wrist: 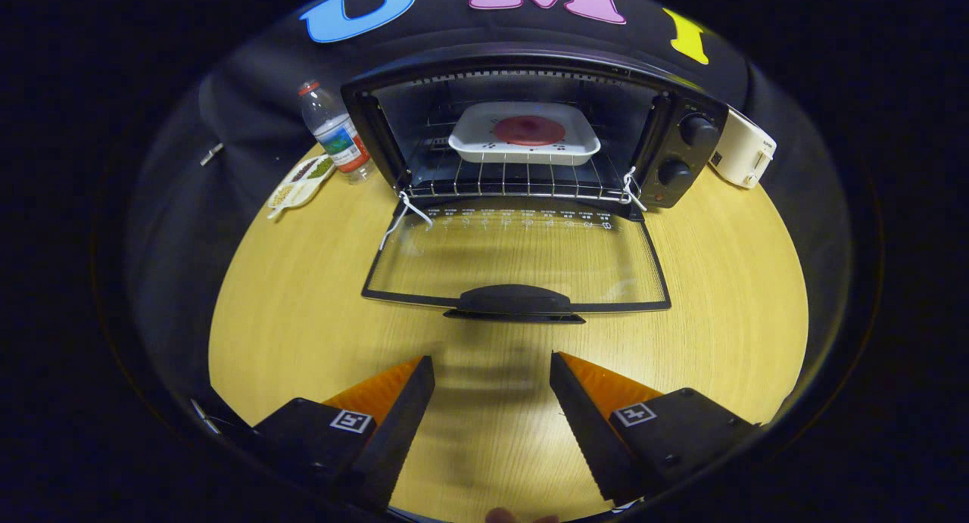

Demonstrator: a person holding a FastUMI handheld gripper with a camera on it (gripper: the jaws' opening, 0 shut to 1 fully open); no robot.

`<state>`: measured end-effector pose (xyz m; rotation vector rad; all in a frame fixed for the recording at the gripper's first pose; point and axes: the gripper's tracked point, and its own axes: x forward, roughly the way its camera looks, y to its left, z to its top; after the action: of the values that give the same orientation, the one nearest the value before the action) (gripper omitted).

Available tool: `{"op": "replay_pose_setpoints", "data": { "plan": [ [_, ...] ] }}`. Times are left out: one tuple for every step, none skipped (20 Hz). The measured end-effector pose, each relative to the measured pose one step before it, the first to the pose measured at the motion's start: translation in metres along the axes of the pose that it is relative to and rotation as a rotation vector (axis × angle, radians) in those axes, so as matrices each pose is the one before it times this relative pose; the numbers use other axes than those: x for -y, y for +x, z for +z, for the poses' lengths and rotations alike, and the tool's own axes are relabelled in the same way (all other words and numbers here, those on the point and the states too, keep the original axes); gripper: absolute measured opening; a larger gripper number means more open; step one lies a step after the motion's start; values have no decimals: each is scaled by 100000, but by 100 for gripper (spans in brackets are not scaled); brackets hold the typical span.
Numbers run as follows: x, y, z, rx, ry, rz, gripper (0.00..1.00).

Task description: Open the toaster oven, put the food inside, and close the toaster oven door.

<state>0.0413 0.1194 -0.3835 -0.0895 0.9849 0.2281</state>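
Observation:
The black toaster oven (681,144) stands at the back of the wooden table with its glass door (515,262) folded down flat toward me. On the wire rack inside rests a white square tray (575,146) holding a round red piece of food (529,130). The door's black handle (515,302) lies just ahead of my fingers. My gripper (492,387) hovers above the table in front of the door, open, with nothing between its orange and black fingers (394,402).
A plastic water bottle (334,133) and a small divided dish of seeds (301,182) sit left of the oven. A white appliance (746,156) stands at the oven's right. White strings (405,213) hang at the door hinges. Bare table (303,319) lies around my fingers.

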Motion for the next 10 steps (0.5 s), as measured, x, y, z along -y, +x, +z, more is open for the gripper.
{"op": "replay_pose_setpoints", "data": {
  "plan": [
    [369, 804, 88, 274, -1415, -2177, 99],
    [222, 811, -7, -523, -1032, -1622, 99],
    [271, 721, -64, -804, -311, -1458, 99],
    [287, 479, -44, -746, 496, -1442, 99],
    [187, 559, -68, -858, 1005, -1171, 99],
    [114, 448, 23, -458, 643, -790, 100],
    [133, 463, 82, -189, 385, -849, 100],
    [-203, -85, 395, 197, 1973, 609, 100],
    [-133, 458, -32, -1236, 2795, -142, 100],
    [-33, 2, 284, -505, 2361, -433, 99]
  ]
}}
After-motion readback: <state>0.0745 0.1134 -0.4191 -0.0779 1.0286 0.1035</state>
